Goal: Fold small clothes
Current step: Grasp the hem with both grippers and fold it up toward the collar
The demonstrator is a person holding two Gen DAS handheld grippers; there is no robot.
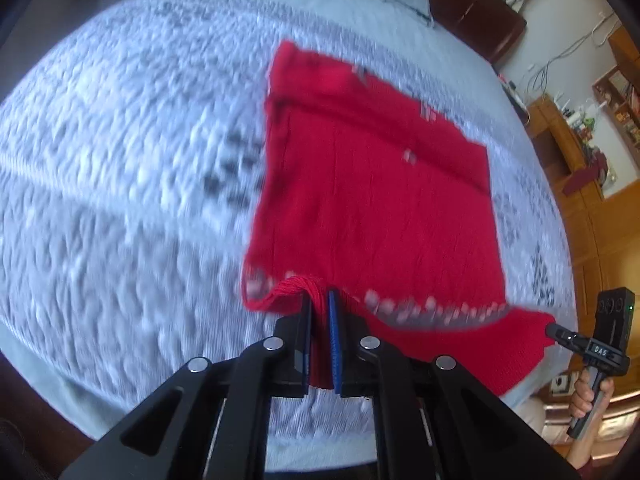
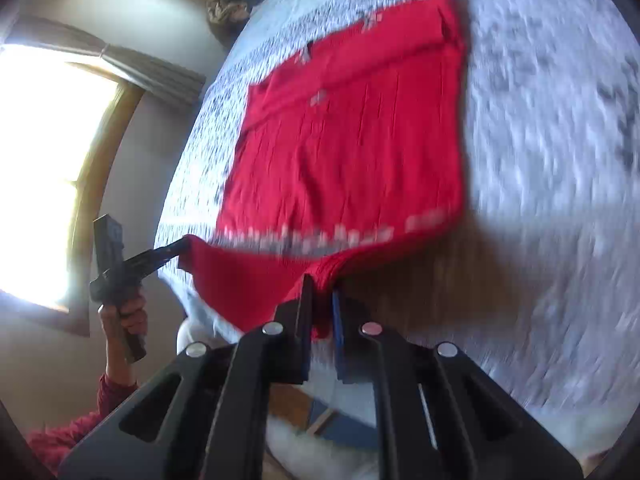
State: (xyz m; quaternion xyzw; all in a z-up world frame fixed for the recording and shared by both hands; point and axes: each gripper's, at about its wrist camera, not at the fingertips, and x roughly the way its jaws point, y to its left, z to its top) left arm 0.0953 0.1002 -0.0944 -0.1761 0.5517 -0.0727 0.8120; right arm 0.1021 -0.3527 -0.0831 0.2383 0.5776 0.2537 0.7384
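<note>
The left gripper (image 1: pixel 319 308) has its jaws closed on a bunched fold of the near hem of a red knit garment (image 1: pixel 372 200), which is lifted off the bed (image 1: pixel 120 160). The rest of the garment lies spread on the pale patterned bedspread, a folded band across its far end. At the right edge, the right gripper (image 1: pixel 554 330), held in a hand (image 1: pixel 588 396), pinches the hem's other corner. Wooden shelves (image 1: pixel 580 136) stand beyond the bed.
</note>
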